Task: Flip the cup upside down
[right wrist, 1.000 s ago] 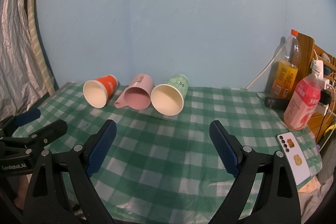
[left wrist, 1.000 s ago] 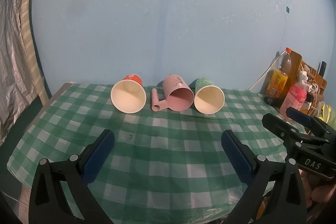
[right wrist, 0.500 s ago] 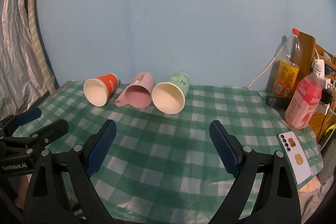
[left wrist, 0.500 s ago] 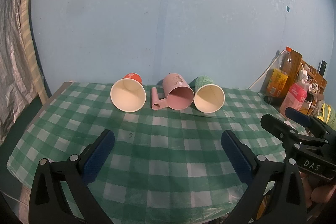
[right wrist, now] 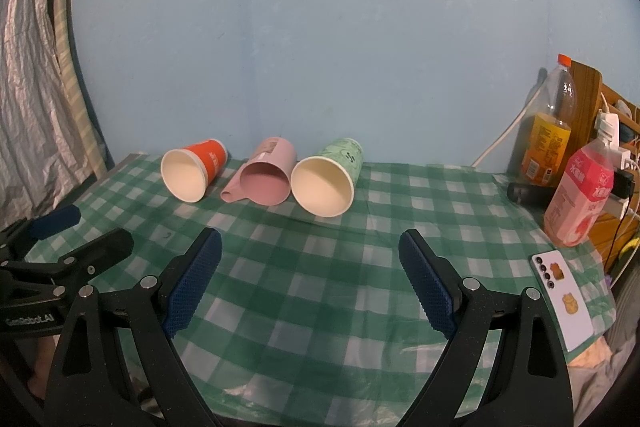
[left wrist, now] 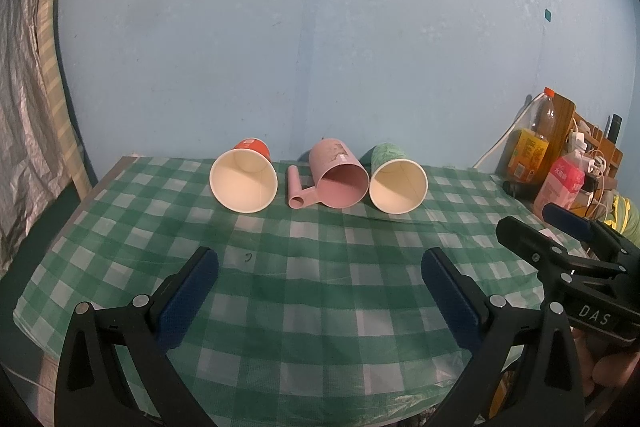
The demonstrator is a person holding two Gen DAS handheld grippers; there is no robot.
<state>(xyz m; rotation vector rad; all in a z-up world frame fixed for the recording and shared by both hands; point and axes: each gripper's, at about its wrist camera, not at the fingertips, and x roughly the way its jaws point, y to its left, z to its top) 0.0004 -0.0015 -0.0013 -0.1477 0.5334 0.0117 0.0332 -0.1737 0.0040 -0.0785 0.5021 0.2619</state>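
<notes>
Best done by carrying one claw forward to a single cup's side wall, pinching gently so paper does not crush, then rotating rim-down onto the desk (left wrist: pixel 304 291). Left claw (left wrist: pixel 320 269) and right claw (right wrist: pixel 310 261) both spread wide, holding nothing, well short of the cups. Lying on their sides in a row near the desk's far edge, mouths toward the cameras: orange cup (left wrist: pixel 244 181), pink handled cup (left wrist: pixel 340 179), green cup (left wrist: pixel 396 183).

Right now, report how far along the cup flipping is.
Nothing looks done yet: the orange cup, pink mug and green cup all lie on their sides on the checkered tablecloth, mouths toward the cameras. Nothing is in hand: the left hand-held gripper and right hand-held gripper are both open, short of the cups. Left to do: grasp a cup and set it mouth-down.
</notes>
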